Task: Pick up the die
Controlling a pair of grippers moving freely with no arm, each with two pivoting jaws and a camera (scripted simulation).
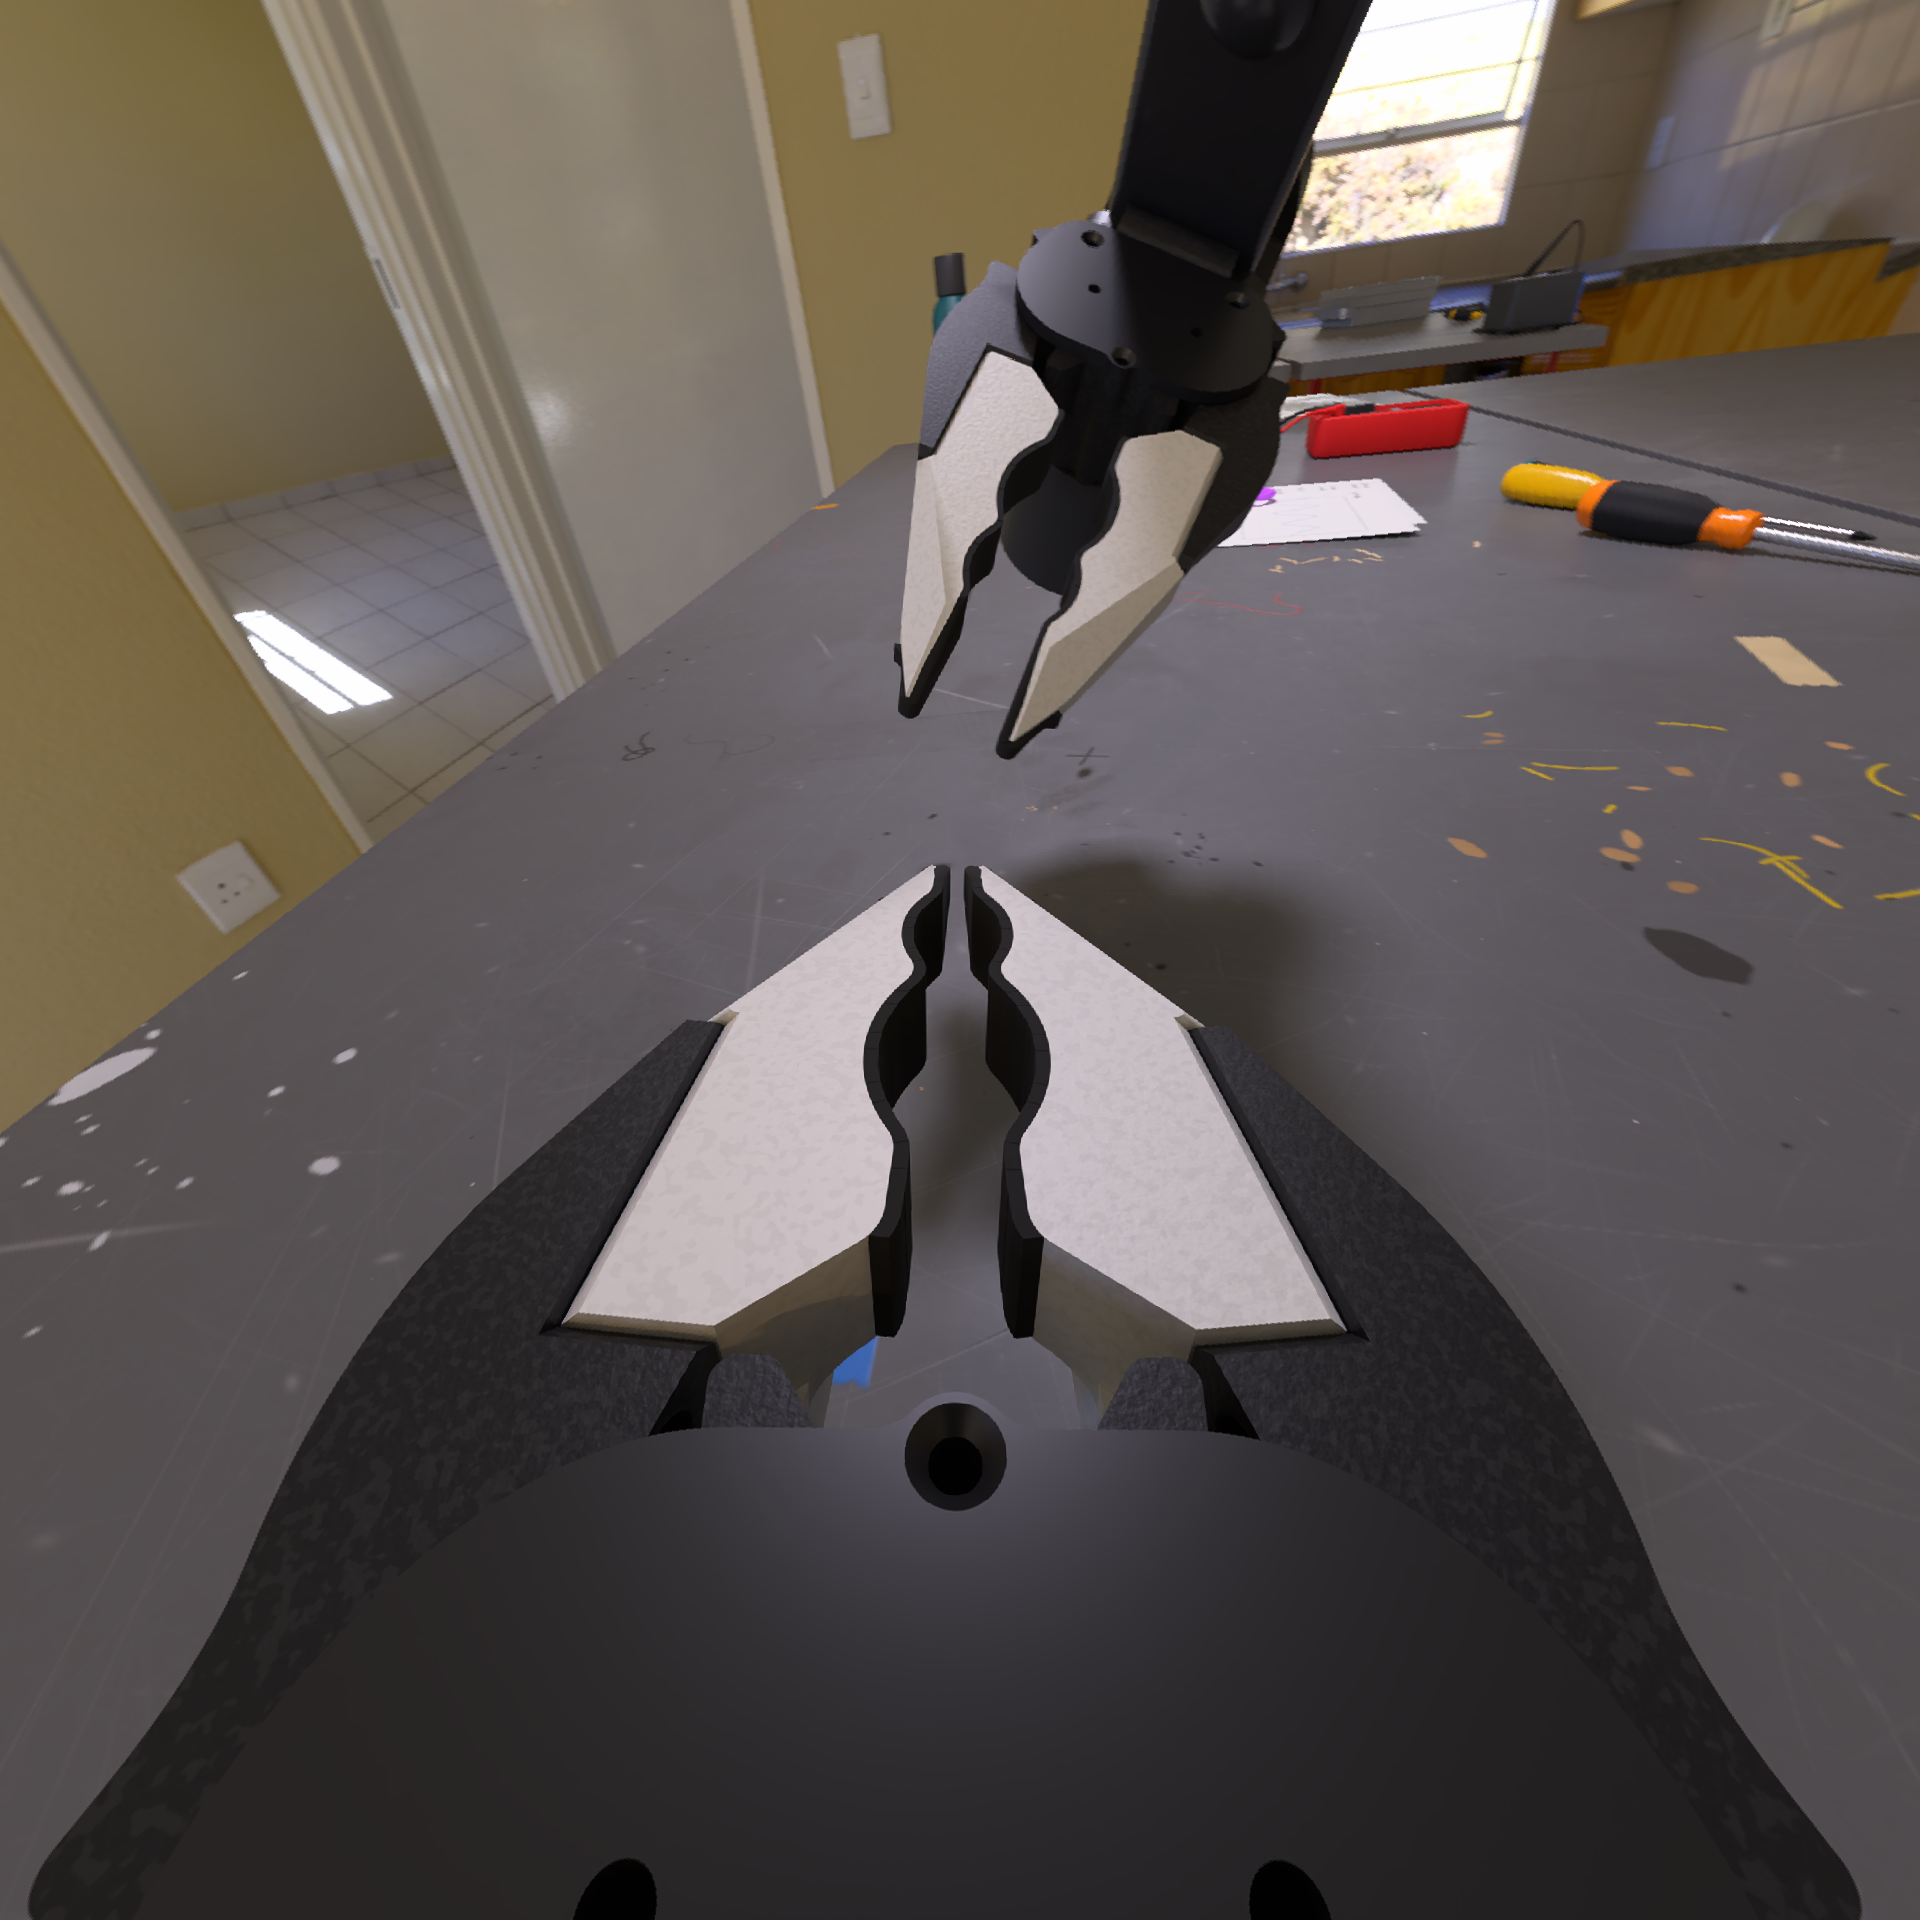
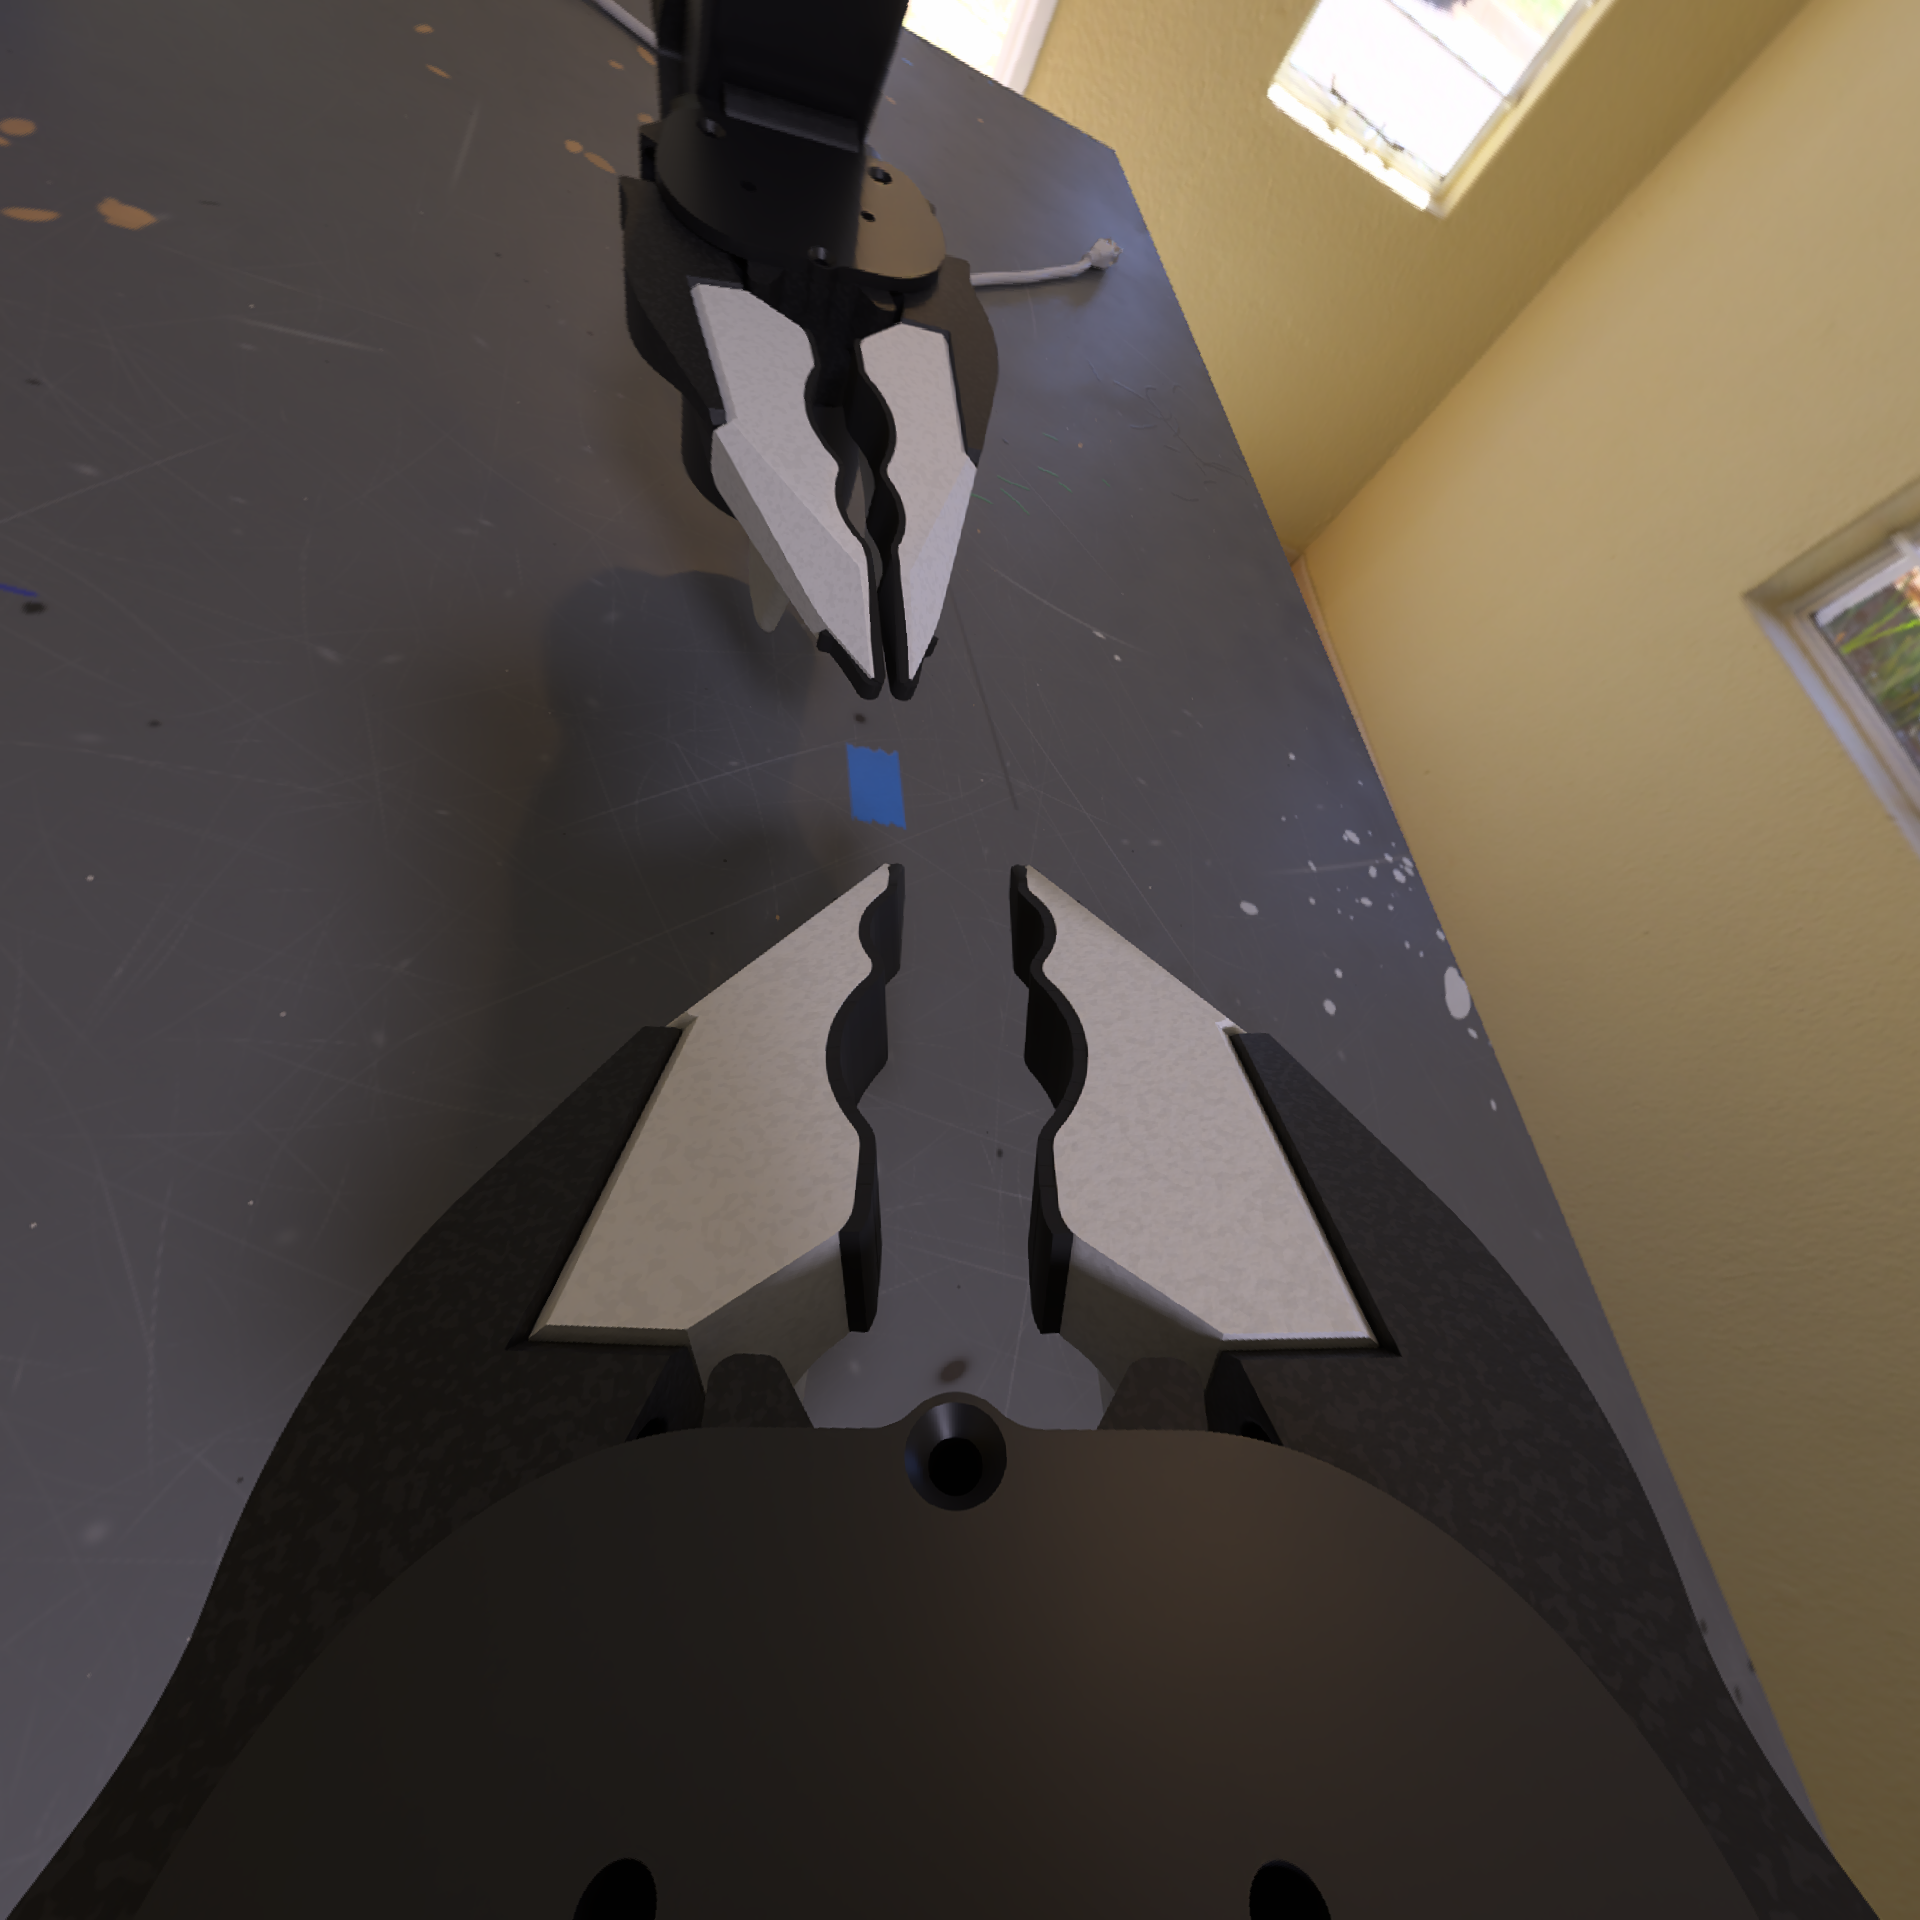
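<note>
Tongs on the left (image 1: 958,873) are all but closed, with only a thin slit between the tips, and we find nothing held in them. The right tongs (image 2: 956,873) stand partly open and empty. The two pairs face each other tip to tip above the middle of the table (image 1: 1351,1143), and neither touches it.

We cannot place the die with certainty. A pale patch with one dark spot (image 2: 951,1377) shows through the gap at the base of the right tongs and may be it.

We count:
- one blue tape patch (image 2: 875,784) on the table between the two pairs of tips
- one red box (image 1: 1387,426), one sheet of paper (image 1: 1330,511) and one orange-and-black screwdriver (image 1: 1662,514) toward the far edge
- one white cable (image 2: 1039,268) near the edge on the wall side

The table is dark grey, scratched, and flecked with white and orange paint. The room has yellow walls, a white door frame and a tiled floor.
</note>
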